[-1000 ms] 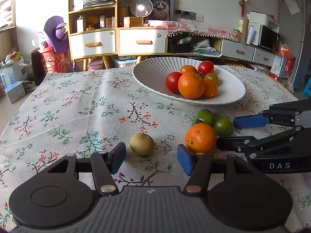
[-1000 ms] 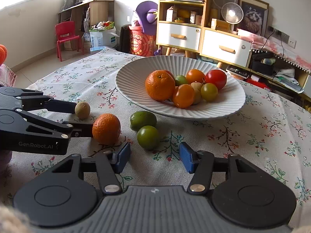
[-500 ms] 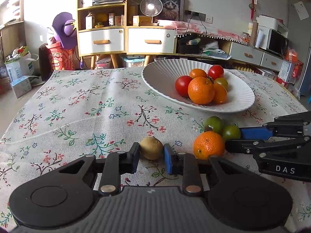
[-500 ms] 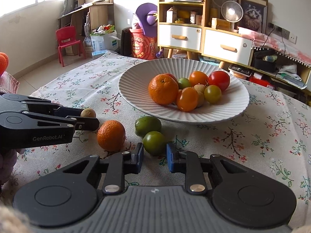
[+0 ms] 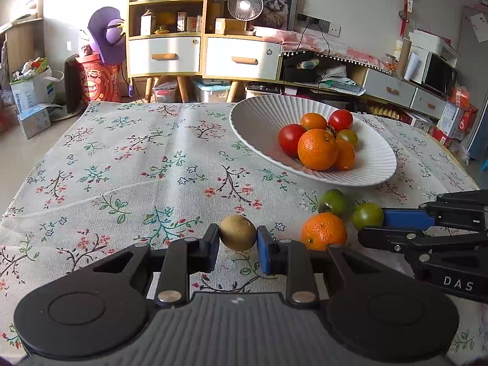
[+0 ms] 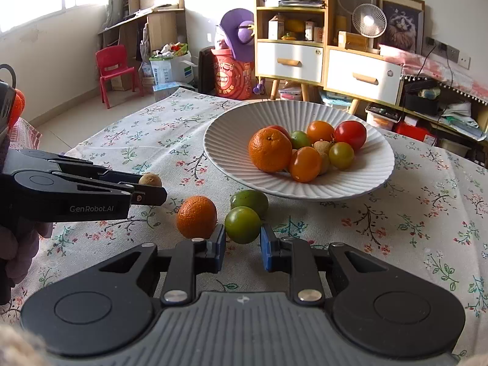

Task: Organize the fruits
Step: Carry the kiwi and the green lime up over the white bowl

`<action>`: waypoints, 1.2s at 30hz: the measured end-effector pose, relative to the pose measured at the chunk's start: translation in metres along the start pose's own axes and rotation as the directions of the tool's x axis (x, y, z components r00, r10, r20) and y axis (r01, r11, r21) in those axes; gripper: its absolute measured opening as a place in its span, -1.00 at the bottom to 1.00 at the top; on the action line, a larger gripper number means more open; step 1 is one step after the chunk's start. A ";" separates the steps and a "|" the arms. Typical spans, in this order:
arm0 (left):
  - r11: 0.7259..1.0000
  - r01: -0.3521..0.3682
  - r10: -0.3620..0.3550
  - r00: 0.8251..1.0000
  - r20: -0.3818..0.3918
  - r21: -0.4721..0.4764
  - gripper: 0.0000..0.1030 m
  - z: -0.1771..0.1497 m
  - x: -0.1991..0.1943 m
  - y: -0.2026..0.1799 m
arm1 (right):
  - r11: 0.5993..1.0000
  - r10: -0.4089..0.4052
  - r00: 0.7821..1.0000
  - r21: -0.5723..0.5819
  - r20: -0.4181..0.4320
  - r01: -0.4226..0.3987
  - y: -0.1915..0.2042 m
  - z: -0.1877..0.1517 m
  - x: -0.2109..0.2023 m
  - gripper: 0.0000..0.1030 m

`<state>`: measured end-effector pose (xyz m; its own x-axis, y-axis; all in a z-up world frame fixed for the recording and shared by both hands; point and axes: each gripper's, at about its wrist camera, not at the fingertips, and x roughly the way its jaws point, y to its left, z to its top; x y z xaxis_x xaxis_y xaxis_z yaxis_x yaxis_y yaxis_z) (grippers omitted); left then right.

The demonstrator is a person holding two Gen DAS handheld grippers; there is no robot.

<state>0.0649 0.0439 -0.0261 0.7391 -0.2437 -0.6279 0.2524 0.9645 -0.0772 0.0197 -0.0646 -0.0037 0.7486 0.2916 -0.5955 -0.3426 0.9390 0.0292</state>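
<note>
Clamped shut, both pairs of jaws, each on one fruit in front of the plate (image 5: 262, 122).

Beneath everything, one flowered tablecloth (image 5: 122, 167). On it one white ribbed plate, carrying a heap of fruit: one big orange (image 6: 270, 149), two smaller orange fruits, two red ones, two greenish ones, and some small brown ones, half hidden, so hard to count exactly.

Before the plate, two grippers. Left gripper (image 5: 238, 238) to the front-left of the plate, tilted down and aimed toward it, pads pressed on both sides of the brown fruit (image 5: 238, 233). Right gripper (image 6: 243, 238) directly in front of the plate, also tilted down toward it, blue pads pressed against one green fruit (image 6: 243, 224). Behind the left gripper, one hand (image 6: 21, 244) holding it, seen only partly at the edge of the right wrist view.

On the cloth in front of the plate, four loose fruits in all: one orange (image 5: 324, 231), two green, one brown. Orange between the two grippers, free of both. Second green fruit (image 6: 249, 201) just beside the gripped green one, on the side nearer the plate, close under its rim. Brown fruit farthest from the plate of the four, resting on the cloth between the left pads.
</note>
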 end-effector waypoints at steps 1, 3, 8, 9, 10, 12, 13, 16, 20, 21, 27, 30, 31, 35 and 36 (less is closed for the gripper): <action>1.000 0.001 -0.001 1.000 -0.004 -0.003 -0.44 0.001 -0.001 0.000 | 1.000 0.000 1.000 -0.002 0.000 0.000 0.000 0.000 -0.002 -0.58; 1.000 0.004 -0.004 1.000 -0.011 -0.014 -0.45 0.002 -0.002 0.000 | 1.000 -0.002 1.000 -0.002 -0.002 0.002 -0.001 0.001 -0.005 -0.58; 1.000 0.013 -0.013 1.000 0.000 -0.028 -0.45 0.008 -0.006 -0.002 | 1.000 0.004 1.000 0.030 0.001 -0.004 -0.004 0.004 -0.013 -0.58; 0.999 0.015 -0.015 1.000 0.001 -0.029 -0.45 0.009 -0.007 -0.002 | 0.999 0.007 1.000 0.037 0.005 -0.007 -0.004 0.005 -0.014 -0.58; 0.999 0.017 -0.017 1.000 0.003 -0.030 -0.45 0.010 -0.008 -0.003 | 0.999 0.007 1.000 0.041 0.008 -0.008 -0.005 0.005 -0.016 -0.58; 0.999 0.018 -0.018 1.000 0.009 -0.030 -0.45 0.013 -0.011 -0.004 | 0.999 0.007 1.000 0.046 0.020 -0.008 -0.006 0.008 -0.019 -0.58; 0.999 0.020 -0.020 1.000 0.012 -0.034 -0.45 0.016 -0.013 -0.004 | 0.999 0.005 1.000 0.049 0.027 -0.006 -0.007 0.009 -0.020 -0.58; 0.999 0.024 -0.024 1.000 0.016 -0.044 -0.45 0.022 -0.016 -0.005 | 0.999 0.001 0.999 0.053 0.050 -0.004 -0.011 0.016 -0.023 -0.58; 0.998 0.025 -0.024 0.999 0.025 -0.055 -0.45 0.029 -0.018 -0.008 | 0.998 -0.006 0.997 0.067 0.074 0.001 -0.020 0.024 -0.025 -0.58; 0.998 0.027 -0.025 0.999 0.028 -0.058 -0.45 0.031 -0.019 -0.009 | 0.998 -0.010 0.997 0.068 0.078 0.005 -0.022 0.026 -0.025 -0.58; 0.997 0.047 -0.045 0.998 0.038 -0.053 -0.45 0.036 -0.020 -0.013 | 0.995 -0.037 0.997 0.096 0.075 0.029 -0.044 0.030 -0.025 -0.58; 0.996 0.060 -0.059 0.998 0.028 -0.064 -0.45 0.035 -0.017 -0.014 | 0.989 -0.039 0.997 0.143 0.072 0.028 -0.056 0.033 -0.024 -0.58; 0.996 0.063 -0.062 0.998 0.024 -0.061 -0.45 0.035 -0.016 -0.015 | 0.988 -0.036 0.997 0.156 0.072 0.024 -0.060 0.034 -0.023 -0.58; 0.997 0.064 -0.063 0.998 0.028 -0.036 -0.45 0.042 -0.011 -0.020 | 0.988 -0.039 0.996 0.150 0.075 0.028 -0.066 0.038 -0.018 -0.58; 0.997 0.066 -0.065 0.997 0.029 -0.032 -0.45 0.044 -0.010 -0.021 | 0.989 -0.041 0.997 0.143 0.072 0.030 -0.068 0.038 -0.016 -0.58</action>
<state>0.0797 0.0218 0.0156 0.7388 -0.3089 -0.5989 0.2806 0.9491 -0.1433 0.0526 -0.1262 0.0347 0.8009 0.2653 -0.5368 -0.2351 0.9638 0.1256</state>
